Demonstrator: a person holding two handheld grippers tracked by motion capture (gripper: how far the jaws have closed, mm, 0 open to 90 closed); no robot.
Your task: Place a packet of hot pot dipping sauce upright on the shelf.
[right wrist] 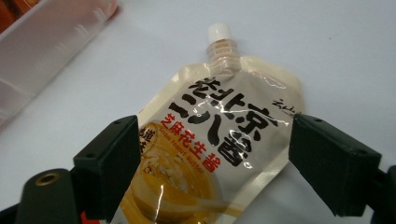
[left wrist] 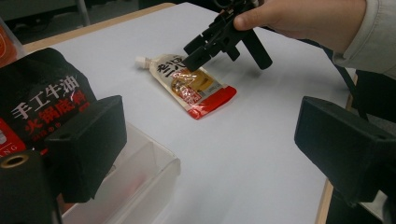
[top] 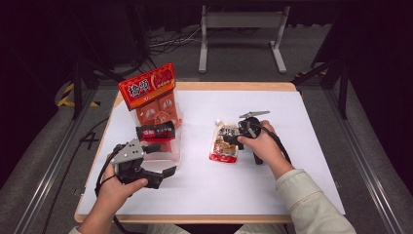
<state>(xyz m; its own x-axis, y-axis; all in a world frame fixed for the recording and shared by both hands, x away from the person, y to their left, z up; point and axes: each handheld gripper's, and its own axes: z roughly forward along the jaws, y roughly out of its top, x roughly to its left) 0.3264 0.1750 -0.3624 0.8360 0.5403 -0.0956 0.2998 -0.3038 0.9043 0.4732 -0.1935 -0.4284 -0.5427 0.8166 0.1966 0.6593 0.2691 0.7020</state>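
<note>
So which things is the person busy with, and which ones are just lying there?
In use:
- spouted sauce pouch, between the open fingers of the right gripper
- clear plastic bin
- left gripper, open, beside the bin

Just lying about:
- black packet in the bin
- orange snack bag
- white table sheet

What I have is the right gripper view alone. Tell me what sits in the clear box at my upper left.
Observer: A black packet with white and red print lies in the clear box, on top of orange sachets.
Operator: Report what stands behind that box.
Observer: A tall pack of orange sachets with a red header rises at the box's far end.
Operator: Give me the left gripper.
Observer: The left gripper is held at the box's near side, jaws open, its pads pressing on nothing.
</note>
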